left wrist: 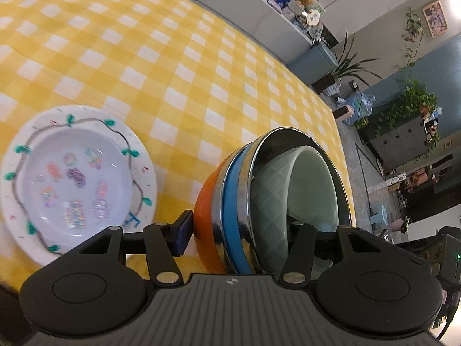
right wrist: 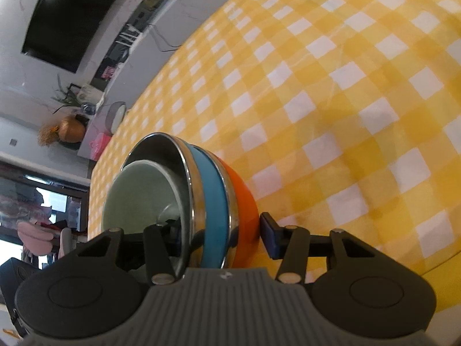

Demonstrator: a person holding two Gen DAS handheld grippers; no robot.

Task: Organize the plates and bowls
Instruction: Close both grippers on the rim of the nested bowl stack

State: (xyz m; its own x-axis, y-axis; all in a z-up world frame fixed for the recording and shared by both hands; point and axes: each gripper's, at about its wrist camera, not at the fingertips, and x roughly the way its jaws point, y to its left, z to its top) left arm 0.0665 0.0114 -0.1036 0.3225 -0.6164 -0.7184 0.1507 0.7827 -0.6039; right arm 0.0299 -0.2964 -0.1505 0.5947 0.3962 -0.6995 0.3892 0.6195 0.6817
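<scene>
A stack of nested bowls (left wrist: 230, 201) stands tilted on its side: orange outermost, then blue with steel rims, and a pale green bowl (left wrist: 305, 190) innermost. My left gripper (left wrist: 242, 233) is shut on the stack's wall, one finger outside on the orange bowl, one inside. The same stack (right wrist: 213, 201) shows in the right wrist view, where my right gripper (right wrist: 222, 233) is shut on the opposite side of its wall. A white plate (left wrist: 77, 173) with painted vine and coloured shapes lies flat on the table to the left.
The table carries a yellow and white checked cloth (left wrist: 173, 72). Its far edge runs beyond the bowls, with shelves, plants and furniture in the room behind.
</scene>
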